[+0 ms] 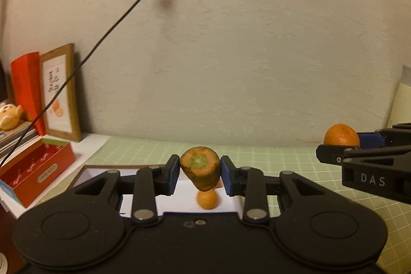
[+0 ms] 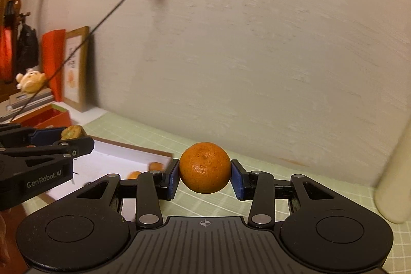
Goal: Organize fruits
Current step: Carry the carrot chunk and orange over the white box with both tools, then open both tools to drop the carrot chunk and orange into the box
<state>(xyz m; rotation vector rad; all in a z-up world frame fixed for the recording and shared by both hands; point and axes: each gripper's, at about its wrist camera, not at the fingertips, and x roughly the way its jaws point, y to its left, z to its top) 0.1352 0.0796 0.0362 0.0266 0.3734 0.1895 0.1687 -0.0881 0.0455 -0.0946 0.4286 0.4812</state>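
My left gripper (image 1: 199, 175) is shut on a carrot (image 1: 200, 171), stem end towards the camera, held above a shallow white box (image 1: 102, 172). A small orange (image 1: 207, 199) lies in the box below it. My right gripper (image 2: 205, 177) is shut on a round orange (image 2: 205, 167), held above the green grid mat (image 2: 205, 202). The right gripper with its orange (image 1: 341, 134) shows at the right of the left wrist view. The left gripper with the carrot (image 2: 71, 132) shows at the left of the right wrist view, over the box (image 2: 108, 161), which holds two small oranges (image 2: 156, 166).
A red open box (image 1: 38, 168), a framed picture (image 1: 61, 94), a red folder, stacked books and a plush toy (image 1: 10, 114) stand at the left. A black cable (image 1: 102, 40) hangs from a wall socket. A cream-coloured object (image 2: 395, 176) stands at the right.
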